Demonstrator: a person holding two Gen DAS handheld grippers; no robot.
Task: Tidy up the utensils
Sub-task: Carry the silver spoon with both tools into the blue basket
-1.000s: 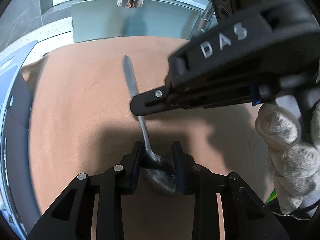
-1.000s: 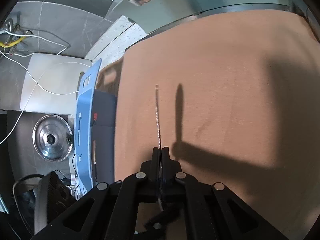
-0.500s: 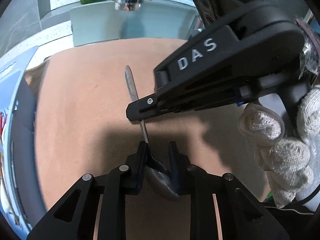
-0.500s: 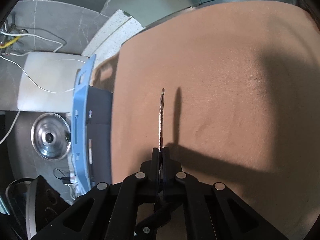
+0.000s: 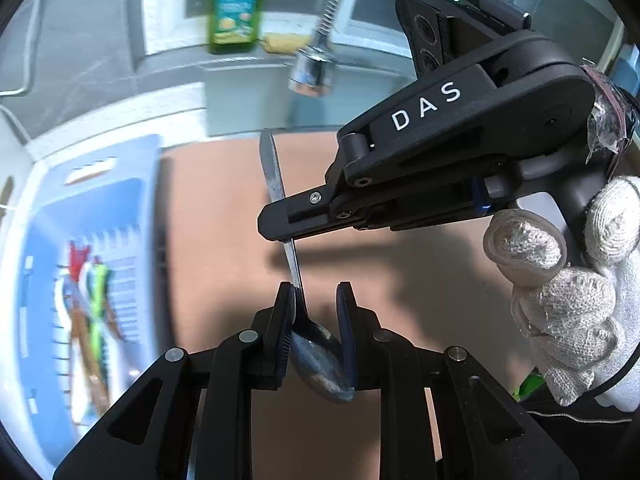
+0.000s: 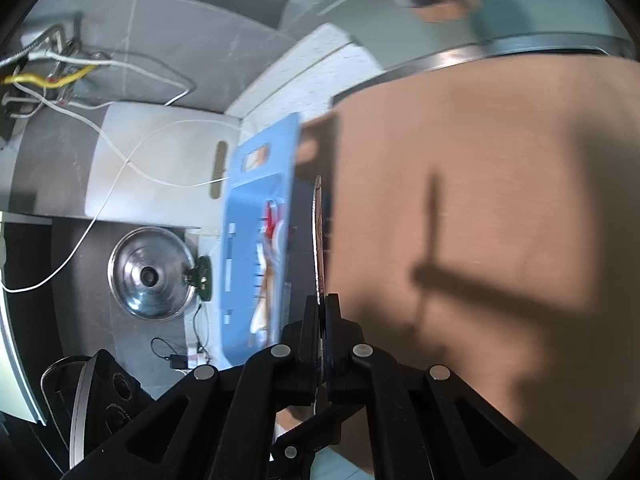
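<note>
A dull steel spoon [image 5: 298,280] hangs above the brown mat [image 5: 216,220], bowl clamped by the left gripper [image 5: 316,320], handle pinched by the right gripper [image 6: 322,312] (bowl partly hidden); beside the mat, the blue tray's [image 5: 44,216] utensils blur.

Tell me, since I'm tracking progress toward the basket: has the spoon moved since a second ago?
Yes. The spoon, once over the brown mat, now overlaps the blue basket side, leftward.

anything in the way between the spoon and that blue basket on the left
Nothing visible does. The spoon is held above the brown mat, right gripper on its handle, left gripper around the bowl. The blue basket lies open-topped alongside.
</note>
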